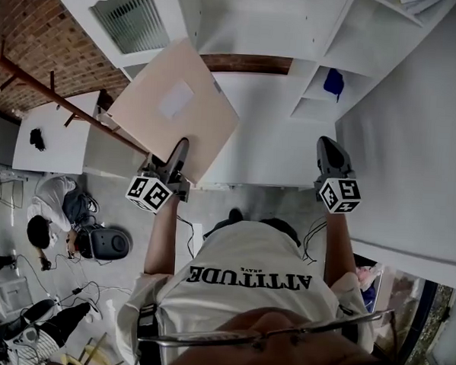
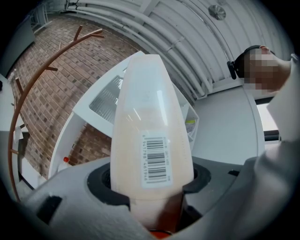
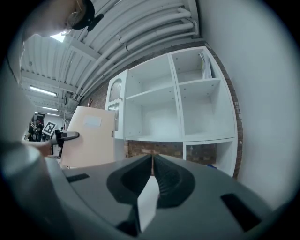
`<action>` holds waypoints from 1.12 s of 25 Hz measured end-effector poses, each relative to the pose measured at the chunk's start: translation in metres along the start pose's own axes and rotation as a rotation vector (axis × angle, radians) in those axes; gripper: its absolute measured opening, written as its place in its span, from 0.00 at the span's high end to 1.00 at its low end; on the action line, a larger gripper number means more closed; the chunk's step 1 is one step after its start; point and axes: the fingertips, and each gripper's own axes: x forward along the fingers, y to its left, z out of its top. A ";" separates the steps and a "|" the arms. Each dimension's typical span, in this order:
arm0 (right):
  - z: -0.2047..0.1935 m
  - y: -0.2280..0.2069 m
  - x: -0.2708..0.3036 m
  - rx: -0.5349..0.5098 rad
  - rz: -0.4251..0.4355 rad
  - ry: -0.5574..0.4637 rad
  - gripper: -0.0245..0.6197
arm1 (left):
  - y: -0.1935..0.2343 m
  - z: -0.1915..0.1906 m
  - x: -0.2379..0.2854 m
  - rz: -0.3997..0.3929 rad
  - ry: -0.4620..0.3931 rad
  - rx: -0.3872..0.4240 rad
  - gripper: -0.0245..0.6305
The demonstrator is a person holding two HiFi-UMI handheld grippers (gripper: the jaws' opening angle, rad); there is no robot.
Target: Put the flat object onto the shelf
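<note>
A flat beige board [image 1: 175, 106] with a white label is held in front of the white shelf unit [image 1: 259, 27]. My left gripper [image 1: 178, 154] is shut on its near edge. In the left gripper view the board [image 2: 151, 117] runs straight out from between the jaws, with a barcode sticker facing the camera. My right gripper [image 1: 328, 154] is shut and holds nothing, level with the shelf's lower right compartments. From the right gripper view the board [image 3: 89, 136] stands at the left and the open shelf compartments [image 3: 187, 108] lie ahead of the closed right gripper [image 3: 151, 161].
A blue object [image 1: 334, 82] lies in a low right compartment. A white wall [image 1: 413, 149] runs close on the right. A brick wall [image 1: 38, 30] and a brown metal rail [image 1: 57, 96] are at the left, beside a white table [image 1: 55, 134]. Bags and cables litter the floor [image 1: 65, 230].
</note>
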 end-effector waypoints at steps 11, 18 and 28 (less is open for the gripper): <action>0.007 -0.003 0.018 0.003 -0.008 -0.017 0.91 | -0.004 0.022 0.037 -0.038 -0.030 0.007 0.52; 0.010 -0.012 0.038 -0.002 0.053 -0.015 0.91 | -0.013 0.027 0.064 -0.025 -0.070 0.026 0.52; 0.020 -0.038 0.055 -0.017 0.123 -0.026 0.91 | -0.035 0.040 0.115 0.001 -0.143 0.022 0.52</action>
